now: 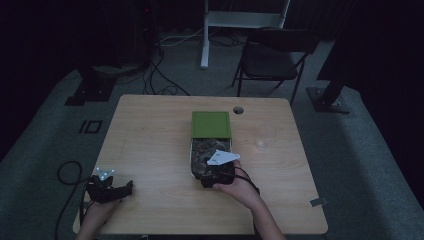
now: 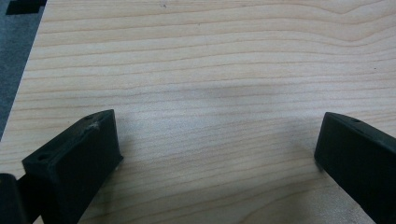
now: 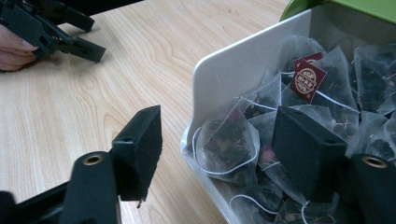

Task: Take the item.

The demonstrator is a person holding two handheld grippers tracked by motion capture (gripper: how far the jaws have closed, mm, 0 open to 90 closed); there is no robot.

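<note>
A white box (image 3: 243,65) of pyramid tea bags (image 3: 226,140) sits at mid-table, its green lid (image 1: 211,123) slid back to cover the far half, and the right gripper (image 1: 216,177) works at the near, uncovered end. In the right gripper view the claw straddles the box's near wall: one black jaw stands outside on the bare wood, the other is down inside among the mesh bags, with the white wall and one plump tea bag just between them. The jaws stand part-way apart and press on nothing that can be seen. Just beyond the inner jaw lies a bag string with a dark red paper tag (image 3: 308,80).

From the high view the person's right hand (image 1: 237,187) comes in from the bottom edge, forearm angled up and to the left, wrist bent so the gripper points forward and down into the box; the grey three-cornered plate (image 1: 221,158) on top of it catches the light.

Well to the left of that claw, near the table's front left corner, the left gripper (image 1: 107,190) rests low over the wooden table (image 2: 210,70), held by the left hand (image 1: 97,212) with its cable trailing off the edge. Its own view shows both jaws wide apart, plain wood grain between them.
</note>
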